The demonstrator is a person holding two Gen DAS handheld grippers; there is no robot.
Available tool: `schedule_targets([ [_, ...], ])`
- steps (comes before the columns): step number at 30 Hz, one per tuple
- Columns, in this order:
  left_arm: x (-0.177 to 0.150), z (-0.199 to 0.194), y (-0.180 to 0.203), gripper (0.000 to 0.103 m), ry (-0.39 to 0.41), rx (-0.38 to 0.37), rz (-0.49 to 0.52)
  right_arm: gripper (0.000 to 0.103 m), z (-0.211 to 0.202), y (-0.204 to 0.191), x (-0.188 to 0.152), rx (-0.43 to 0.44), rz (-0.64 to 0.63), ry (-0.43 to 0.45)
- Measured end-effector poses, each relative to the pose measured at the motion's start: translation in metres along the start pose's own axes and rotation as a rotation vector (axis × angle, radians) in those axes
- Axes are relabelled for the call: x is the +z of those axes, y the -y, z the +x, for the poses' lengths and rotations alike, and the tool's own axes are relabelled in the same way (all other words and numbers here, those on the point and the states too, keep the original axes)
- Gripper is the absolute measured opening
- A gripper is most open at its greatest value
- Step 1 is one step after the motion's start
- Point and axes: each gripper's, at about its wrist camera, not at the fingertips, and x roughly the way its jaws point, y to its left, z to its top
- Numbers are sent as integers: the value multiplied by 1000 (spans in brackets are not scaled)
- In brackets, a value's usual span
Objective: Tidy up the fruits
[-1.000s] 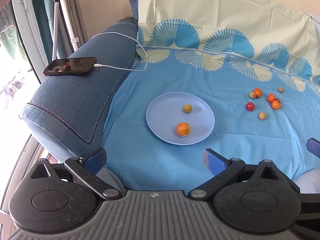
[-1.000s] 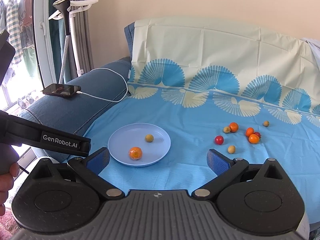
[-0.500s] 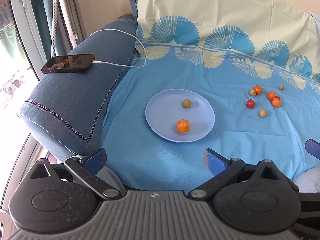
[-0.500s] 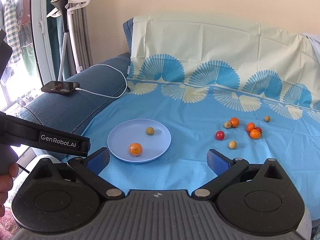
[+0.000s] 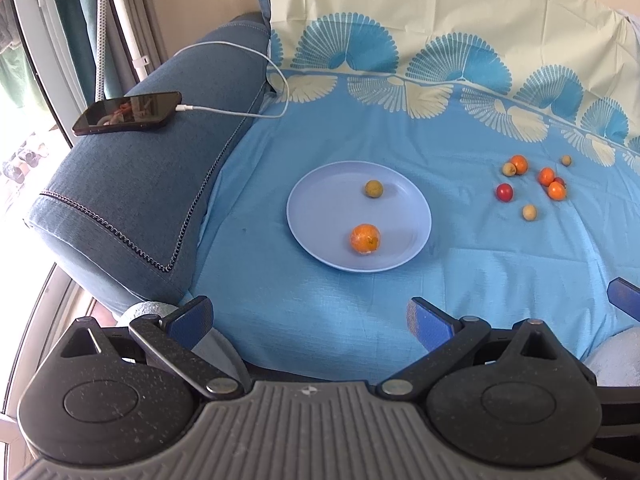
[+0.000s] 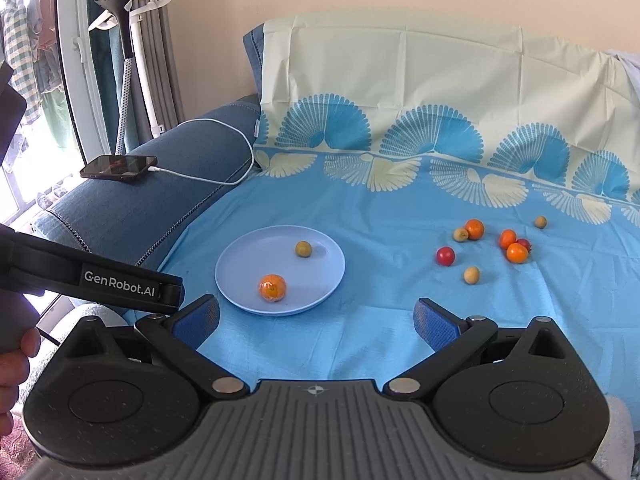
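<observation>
A pale blue plate point(image 5: 312, 200) point(image 6: 248, 256) lies on the blue sheet with an orange fruit point(image 5: 365, 238) point(image 6: 272, 288) and a small olive-green fruit point(image 5: 373, 189) point(image 6: 303, 249) on it. To its right, loose on the sheet, lie several small fruits: a red one point(image 5: 504, 192) point(image 6: 445, 256), orange ones point(image 5: 556, 190) point(image 6: 516, 253) and tan ones point(image 5: 529, 212) point(image 6: 471, 275). My left gripper point(image 5: 310, 320) is open and empty, near the sheet's front edge. The right gripper point(image 6: 316, 322) is open and empty too, short of the plate.
A blue sofa armrest point(image 5: 132, 184) on the left carries a phone point(image 5: 127, 113) on a white charging cable point(image 5: 248, 114). A garment steamer stand point(image 6: 124, 40) rises behind it. The sheet climbs the backrest point(image 6: 400, 80). The other gripper's body point(image 6: 92, 280) and a hand point(image 6: 12, 360) sit at left.
Both views have drawn back and shifted slightly; the plate and fruits sit a little farther off. Nothing on the sheet has moved, and both grippers stay open.
</observation>
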Motion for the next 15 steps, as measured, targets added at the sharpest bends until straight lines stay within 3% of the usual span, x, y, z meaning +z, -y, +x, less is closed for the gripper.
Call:
schedule_targets([
  [15,12,28,17,103,-60,15,31,102,26,17,-2,-1,48,-50],
])
